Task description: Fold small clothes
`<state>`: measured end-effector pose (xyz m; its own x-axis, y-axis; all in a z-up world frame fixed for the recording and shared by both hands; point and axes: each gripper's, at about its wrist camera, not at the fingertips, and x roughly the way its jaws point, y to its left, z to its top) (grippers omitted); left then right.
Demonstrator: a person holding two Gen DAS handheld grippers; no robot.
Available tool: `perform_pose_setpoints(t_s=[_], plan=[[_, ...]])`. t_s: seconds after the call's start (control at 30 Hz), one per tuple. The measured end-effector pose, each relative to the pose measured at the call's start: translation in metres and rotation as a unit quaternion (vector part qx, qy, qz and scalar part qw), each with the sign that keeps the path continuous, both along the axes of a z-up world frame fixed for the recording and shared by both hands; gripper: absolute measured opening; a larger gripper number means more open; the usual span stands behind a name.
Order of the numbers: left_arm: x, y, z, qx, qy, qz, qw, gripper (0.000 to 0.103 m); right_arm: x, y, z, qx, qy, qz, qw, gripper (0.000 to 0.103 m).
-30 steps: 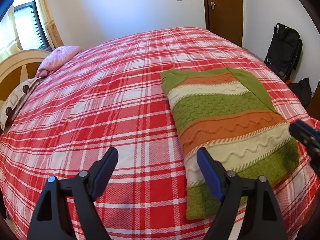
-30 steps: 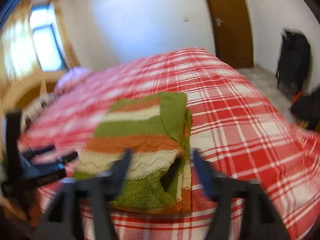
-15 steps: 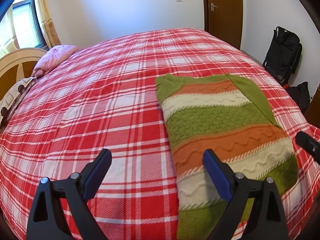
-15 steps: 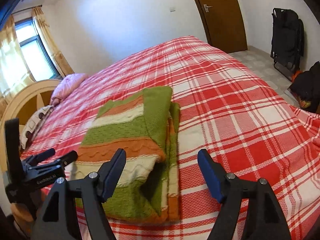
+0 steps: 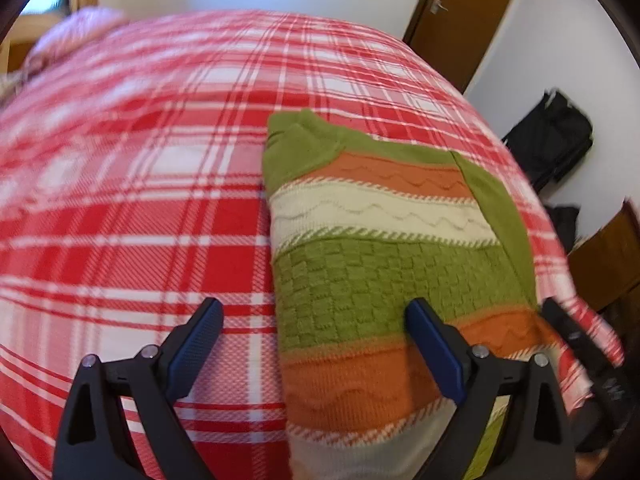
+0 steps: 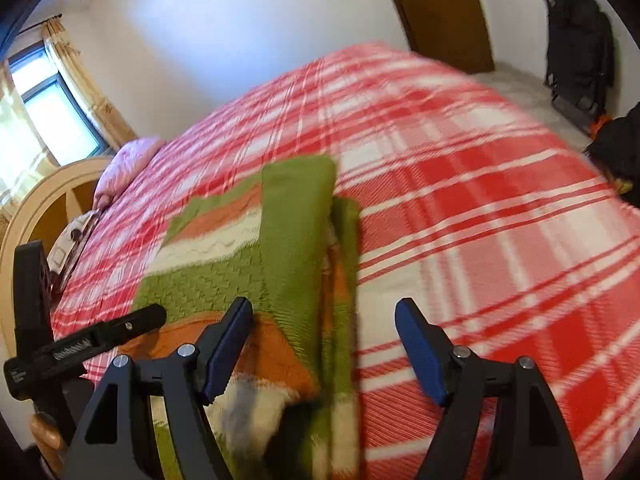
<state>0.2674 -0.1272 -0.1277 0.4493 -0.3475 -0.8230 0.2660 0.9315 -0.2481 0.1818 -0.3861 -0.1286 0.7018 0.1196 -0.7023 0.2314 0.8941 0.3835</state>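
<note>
Two grippers, both spread wide with nothing between the jaws. Left gripper point(image 5: 314, 344) low in the left wrist view, its right finger over the folded sweater point(image 5: 384, 264), its left finger over the plaid bedspread point(image 5: 140, 184). Right gripper point(image 6: 324, 344) low in the right wrist view, left finger above the sweater point(image 6: 288, 232), right finger above bare bedspread point(image 6: 480, 200).

White lettering on the side of the left gripper point(image 6: 86, 344), seen at lower left of the right wrist view, too smeared to read.

Sweater striped green, orange and cream, folded into a rectangle on the bed, in the right half of the left wrist view and left of centre in the right wrist view; near end cut off by the bottom edge in both. Motion blur over much of both views, heaviest on the plaid at upper left of the left wrist view. Pink pillow point(image 6: 128, 160) beside the headboard point(image 6: 36, 204), soft and indistinct. Brown door point(image 5: 464, 16) at upper right, black bag point(image 5: 556, 136) against the wall at right. A dark blurred edge of the right gripper point(image 5: 576, 344) at lower right of the left wrist view.

Compared with half a second ago: both grippers closer to the sweater, which fills more of each view; views sharp then, blurred now; jaws spread as before.
</note>
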Motion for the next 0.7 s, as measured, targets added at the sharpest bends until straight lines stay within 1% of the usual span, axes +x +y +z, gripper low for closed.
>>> perform_pose_setpoints(t_s=[0.07, 0.13, 0.17, 0.33, 0.57, 0.7], plan=[[0.003, 0.006, -0.008, -0.027, 0.023, 0.013, 0.9993, 0.101, 0.007, 0.003, -0.010, 0.025, -0.002, 0.006, 1.000, 0.075], [0.004, 0.010, -0.015, -0.044, 0.037, 0.020, 0.9982, 0.103, 0.007, 0.004, -0.014, 0.030, -0.015, 0.006, 0.999, 0.075], [0.003, 0.011, -0.016, -0.047, 0.037, 0.020, 0.9980, 0.103, 0.008, 0.004, -0.014, 0.029, -0.017, 0.008, 0.999, 0.075], [0.000, 0.000, -0.014, -0.016, 0.012, 0.004, 0.9998, 0.103, 0.005, 0.002, -0.020, 0.035, -0.029, 0.020, 0.999, 0.075], [-0.002, -0.011, -0.008, 0.021, -0.019, -0.013, 0.9995, 0.101, 0.017, 0.007, -0.015, 0.017, -0.015, 0.031, 0.999, 0.075], [-0.001, -0.011, -0.006, 0.021, -0.021, -0.018, 0.9994, 0.099, 0.024, 0.016, -0.015, -0.004, -0.010, 0.041, 0.999, 0.076]])
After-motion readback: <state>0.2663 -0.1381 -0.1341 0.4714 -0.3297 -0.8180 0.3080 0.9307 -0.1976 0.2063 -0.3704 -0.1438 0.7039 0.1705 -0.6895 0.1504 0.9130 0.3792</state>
